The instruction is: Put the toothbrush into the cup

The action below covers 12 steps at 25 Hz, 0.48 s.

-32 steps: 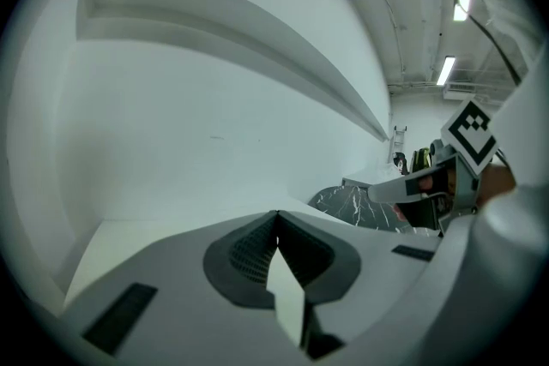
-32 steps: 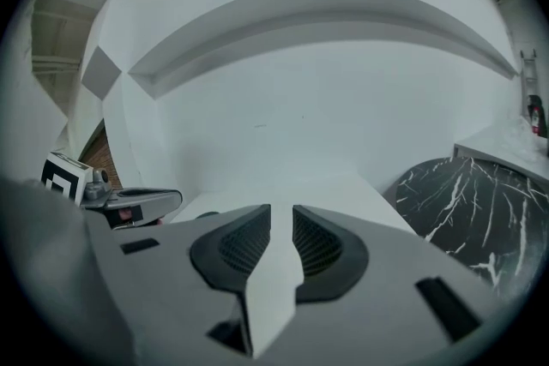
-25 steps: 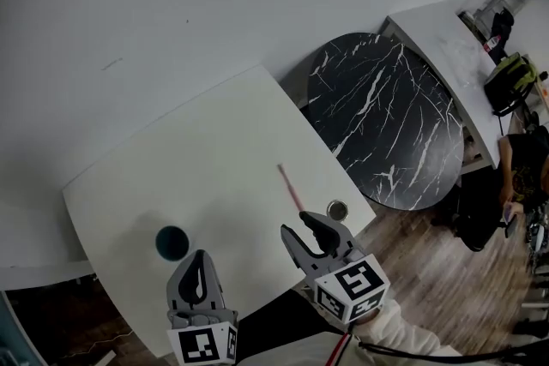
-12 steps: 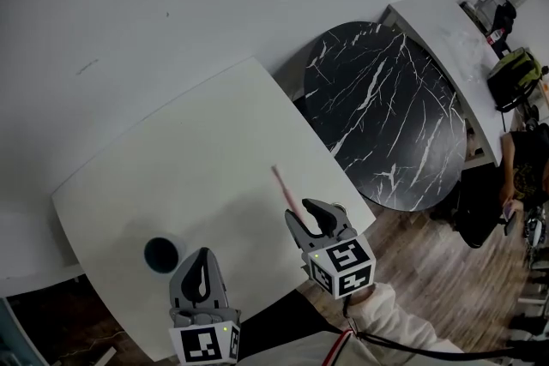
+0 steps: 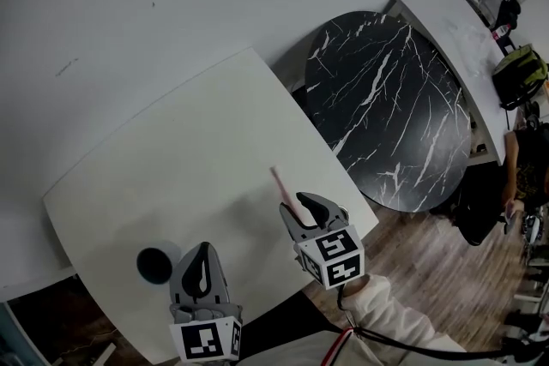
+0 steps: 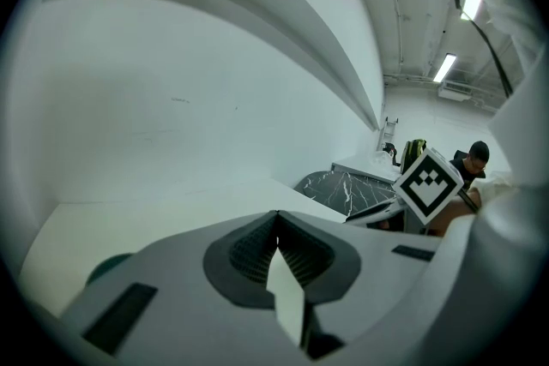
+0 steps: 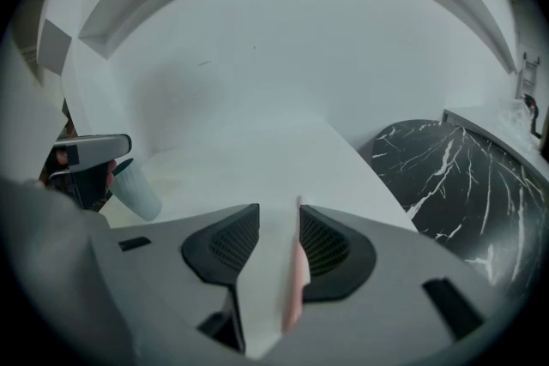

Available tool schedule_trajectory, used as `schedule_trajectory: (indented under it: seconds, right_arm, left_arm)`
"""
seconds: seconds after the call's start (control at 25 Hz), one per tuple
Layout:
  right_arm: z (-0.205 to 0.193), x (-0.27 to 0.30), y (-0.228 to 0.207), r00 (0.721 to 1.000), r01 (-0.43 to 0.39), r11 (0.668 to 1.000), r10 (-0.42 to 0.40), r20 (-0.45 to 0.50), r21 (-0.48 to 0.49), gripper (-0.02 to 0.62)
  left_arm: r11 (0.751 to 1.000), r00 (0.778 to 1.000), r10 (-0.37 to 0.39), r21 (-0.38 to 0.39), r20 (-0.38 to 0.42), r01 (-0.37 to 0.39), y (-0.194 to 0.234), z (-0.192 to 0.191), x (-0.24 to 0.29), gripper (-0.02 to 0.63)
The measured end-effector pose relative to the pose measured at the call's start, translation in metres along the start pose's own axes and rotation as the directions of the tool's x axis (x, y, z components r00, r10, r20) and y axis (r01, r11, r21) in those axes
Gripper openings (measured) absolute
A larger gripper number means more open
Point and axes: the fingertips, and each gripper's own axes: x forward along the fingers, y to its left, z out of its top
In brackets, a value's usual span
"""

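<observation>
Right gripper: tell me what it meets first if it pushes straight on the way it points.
Probably the pink toothbrush, lying on the white table between the right gripper's fingers, which have just been opening.

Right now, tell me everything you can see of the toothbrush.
The toothbrush is a slim, pale pink stick, plastic by its look, lying flat on the white table near its right edge. Its far end points away from the person; its near end runs between the jaws of the right tool, which have just been opening and stand apart around it. It lies close along the right-hand jaw; whether they touch I cannot tell. No bristles can be made out.
</observation>
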Motion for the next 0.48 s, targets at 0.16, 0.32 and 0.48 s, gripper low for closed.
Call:
schedule_trajectory:
  seconds: [0.16,0.32,0.48]
  right_arm:
    - [-0.005,0.017,-0.006,0.999,0.008,1.0,-0.008,-0.038,-0.009,0.15]
    - [-0.012,0.031,-0.011,0.997,0.014,1.0,-0.015,-0.082,-0.009,0.15]
    - [-0.017,0.043,-0.016,0.994,0.016,1.0,-0.017,-0.105,-0.01,0.13]
  left_arm:
    - [1.0,1.0,-0.007,-0.003,-0.019,0.006,0.0,-0.006,0.009,0.009]
    - [1.0,0.999,-0.011,-0.017,-0.044,0.011,0.002,-0.016,0.019,0.009]
    - [1.0,0.998,-0.009,-0.023,-0.058,0.008,0.005,-0.021,0.027,0.009]
